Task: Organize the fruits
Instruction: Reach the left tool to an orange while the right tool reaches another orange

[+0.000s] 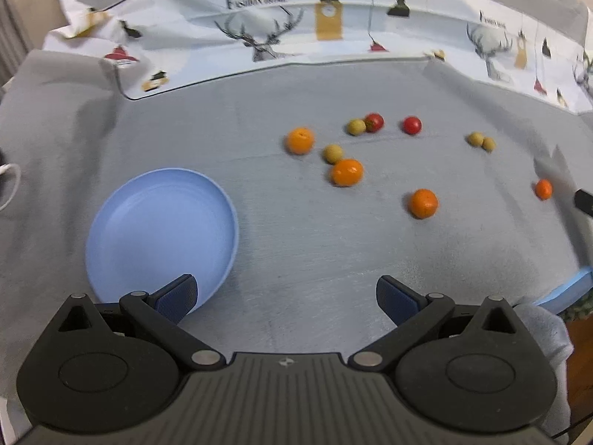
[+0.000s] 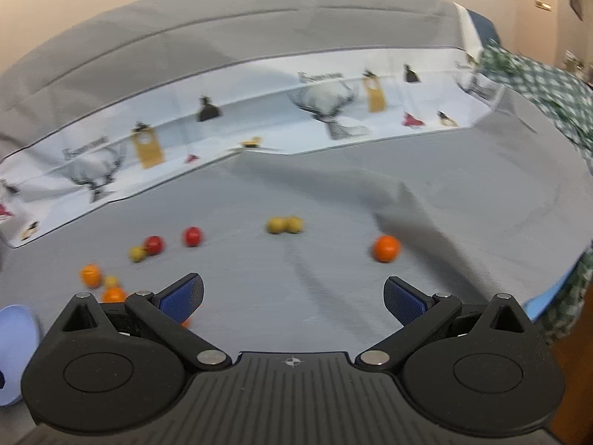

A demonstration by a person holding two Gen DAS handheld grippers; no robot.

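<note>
Fruit (image 1: 347, 172) was all scattered loose on the bench (image 1: 315, 252), blue plate (image 1: 159, 230) empty, both jaws wide apart holding nothing, so first pick-up looked next.

Looks like someone's home: table under a grey tablecloth (image 1: 296, 259) with a deer-print "Fashion home" border (image 1: 267, 37), plus a green checked cloth (image 2: 548, 85) nearby.

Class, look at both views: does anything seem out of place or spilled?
Yes. The blue plate holds nothing, while oranges, red tomatoes and small yellow-green fruits lie scattered loose on the grey cloth. Nothing looks damaged.
</note>
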